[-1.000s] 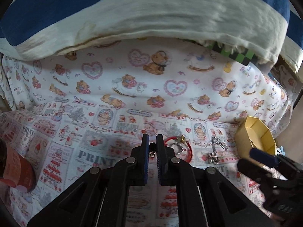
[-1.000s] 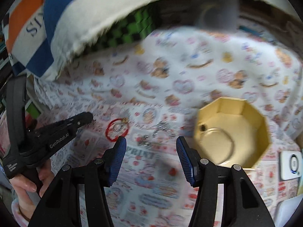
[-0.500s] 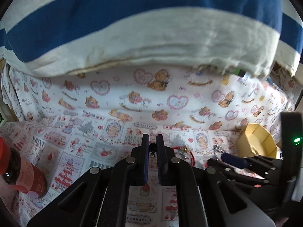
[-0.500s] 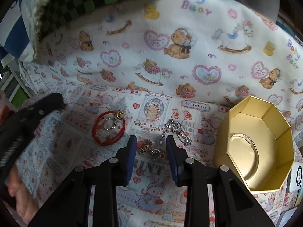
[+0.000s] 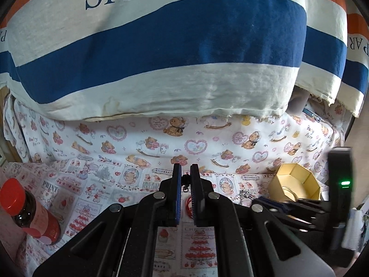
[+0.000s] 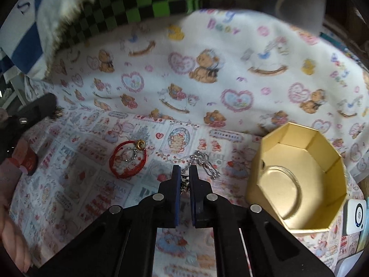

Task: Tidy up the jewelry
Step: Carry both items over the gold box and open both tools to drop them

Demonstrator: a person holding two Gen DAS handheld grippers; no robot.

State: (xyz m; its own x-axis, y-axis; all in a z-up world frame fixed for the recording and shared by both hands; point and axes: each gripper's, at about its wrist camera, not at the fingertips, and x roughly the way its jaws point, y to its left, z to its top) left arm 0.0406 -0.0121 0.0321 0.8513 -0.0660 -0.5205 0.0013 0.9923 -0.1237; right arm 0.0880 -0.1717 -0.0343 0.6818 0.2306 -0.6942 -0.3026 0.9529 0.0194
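Right gripper (image 6: 183, 177) closing on small silver chain (image 6: 184, 180), beside gold box (image 6: 297, 143). Left gripper (image 5: 184, 180) pinches tiny dark trinket (image 5: 185, 177).

A printed cloth (image 5: 129, 184) with bears, hearts and strawberries is being seen spread under everything. A striped blue, white and orange cushion (image 5: 161, 53) is lying along its far edge, with a green-and-black checkered piece (image 6: 143, 2) beside it. A red-capped bottle (image 5: 30, 212) is standing at the left.
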